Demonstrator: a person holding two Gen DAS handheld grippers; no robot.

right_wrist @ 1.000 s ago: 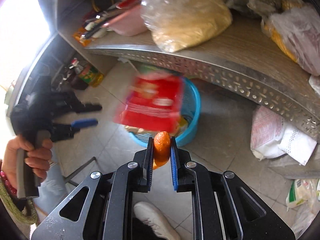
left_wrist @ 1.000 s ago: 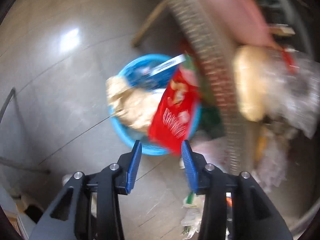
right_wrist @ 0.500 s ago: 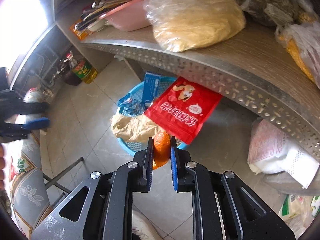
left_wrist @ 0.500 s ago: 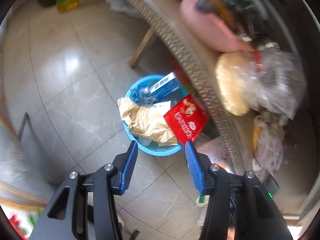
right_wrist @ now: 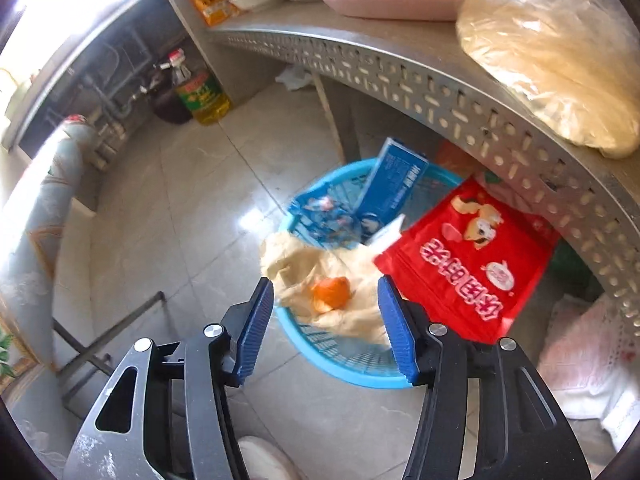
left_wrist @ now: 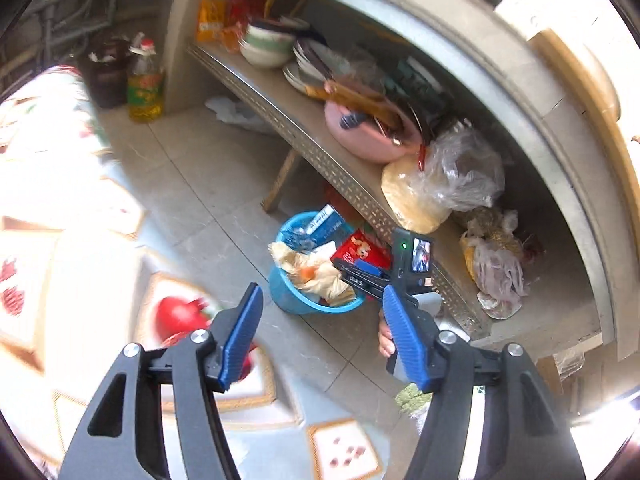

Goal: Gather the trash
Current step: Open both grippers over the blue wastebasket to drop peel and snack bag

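Note:
A blue basket (right_wrist: 352,372) stands on the floor under the metal shelf. It holds crumpled brown paper (right_wrist: 356,320), a blue box (right_wrist: 396,184) and a red snack bag (right_wrist: 472,264) leaning over its rim. An orange peel (right_wrist: 331,293) lies loose on the paper. Just above it, my right gripper (right_wrist: 325,280) has its jaws opening, and the pads touch nothing. My left gripper (left_wrist: 322,296) is high and well back from the basket (left_wrist: 288,300); its jaws are opening with nothing between them. The left wrist view also shows the right gripper (left_wrist: 362,274) over the basket.
The perforated metal shelf (right_wrist: 440,92) carries a pink basin (left_wrist: 360,136), bowls and a clear bag of yellow grain (right_wrist: 540,52). An oil bottle (right_wrist: 200,96) stands at the back wall. A white sack (right_wrist: 580,360) lies right of the basket. A patterned tablecloth (left_wrist: 80,280) fills the left.
My right gripper moved over the basket and opened, and the orange peel dropped onto the paper. My left gripper rose, drew back and opened wider. The red bag settled on the basket rim.

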